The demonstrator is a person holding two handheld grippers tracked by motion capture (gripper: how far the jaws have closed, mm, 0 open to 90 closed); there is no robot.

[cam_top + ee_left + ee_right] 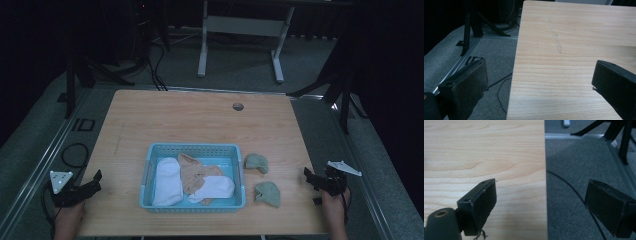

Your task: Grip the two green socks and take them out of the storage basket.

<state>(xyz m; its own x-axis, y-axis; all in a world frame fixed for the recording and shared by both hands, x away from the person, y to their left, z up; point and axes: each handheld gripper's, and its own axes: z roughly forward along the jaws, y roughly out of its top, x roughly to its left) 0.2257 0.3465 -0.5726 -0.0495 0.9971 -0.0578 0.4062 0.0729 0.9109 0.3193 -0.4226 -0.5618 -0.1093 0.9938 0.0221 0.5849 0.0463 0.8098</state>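
Left hand-held gripper point(95, 181): you hold it at the near left corner of the tabletop point(200, 120), jaws spread wide and grasping nothing; in the left gripper view one jaw hangs over the floor and the other over the wood

Basket point(150, 165): light blue, near the front edge and a little left of centre, well apart from your left hand-held gripper

In the basket: a white sock point(167, 182) on the left, a tan sock point(192, 172) in the middle, another white sock point(215, 189) lying partly over it on the right

Grey-green socks: two bundles lie on the tabletop just right of the basket, one farther point(256, 162), one nearer point(268, 193)

Right hand-held gripper point(309, 178): you hold it at the near right edge, released and holding nothing, near the grey-green bundles but not touching them; its jaws straddle the tabletop's edge in the right gripper view
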